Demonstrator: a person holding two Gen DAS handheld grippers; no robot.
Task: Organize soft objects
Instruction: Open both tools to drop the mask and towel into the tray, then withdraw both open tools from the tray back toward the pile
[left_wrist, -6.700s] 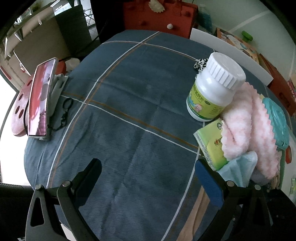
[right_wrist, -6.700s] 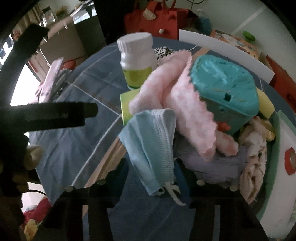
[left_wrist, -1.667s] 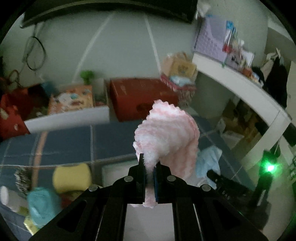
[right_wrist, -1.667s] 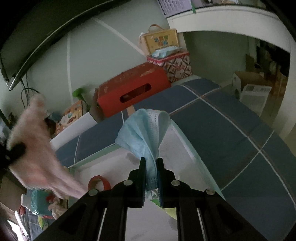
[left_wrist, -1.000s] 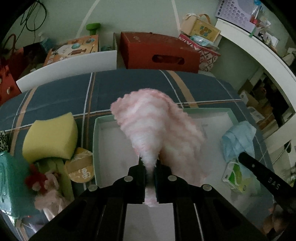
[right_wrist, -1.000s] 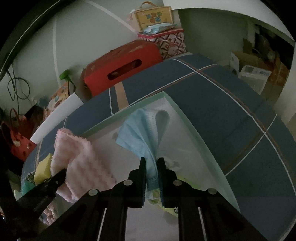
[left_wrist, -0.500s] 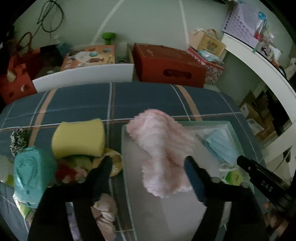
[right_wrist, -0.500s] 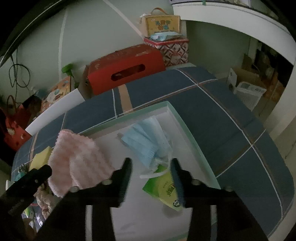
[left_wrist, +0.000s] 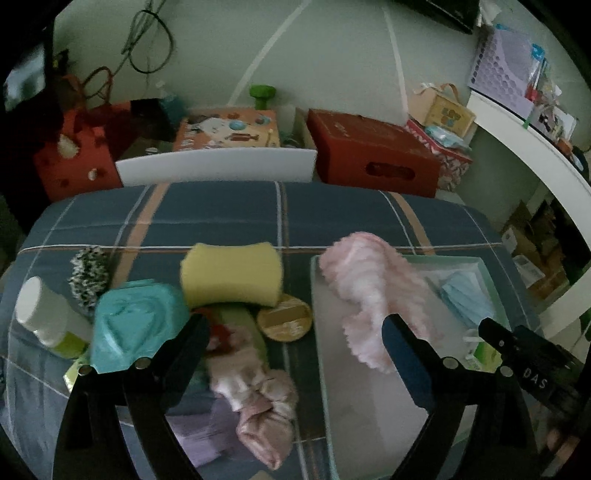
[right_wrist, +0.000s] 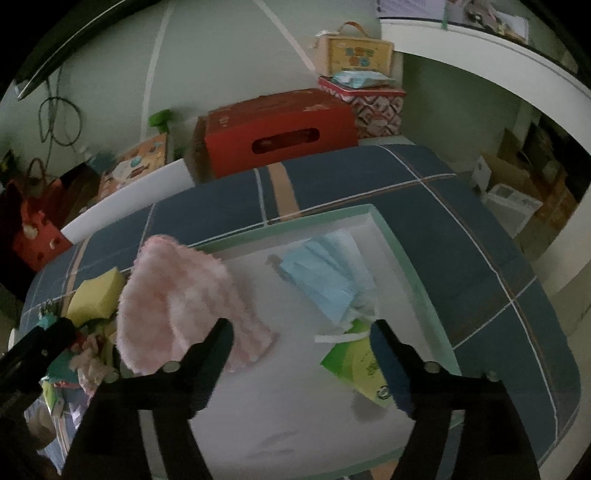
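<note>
A pink fluffy cloth (left_wrist: 369, 291) lies over the left rim of the white tray (left_wrist: 354, 413), also seen in the right wrist view (right_wrist: 173, 306). A blue face mask (right_wrist: 325, 280) lies in the tray's far right part (left_wrist: 467, 301). A green tissue pack (right_wrist: 356, 363) lies near it. My left gripper (left_wrist: 291, 343) is open and empty above the table. My right gripper (right_wrist: 301, 339) is open and empty above the tray (right_wrist: 410, 266).
Left of the tray lie a yellow sponge (left_wrist: 231, 275), a teal box (left_wrist: 135, 328), a white bottle (left_wrist: 46, 314), a round wooden disc (left_wrist: 284, 321), and pink and purple cloths (left_wrist: 258, 410). A red box (right_wrist: 277, 129) stands beyond the table.
Both grippers opened and let go: the pink cloth and the blue mask now lie in the tray. Both grippers have drawn back from them.
</note>
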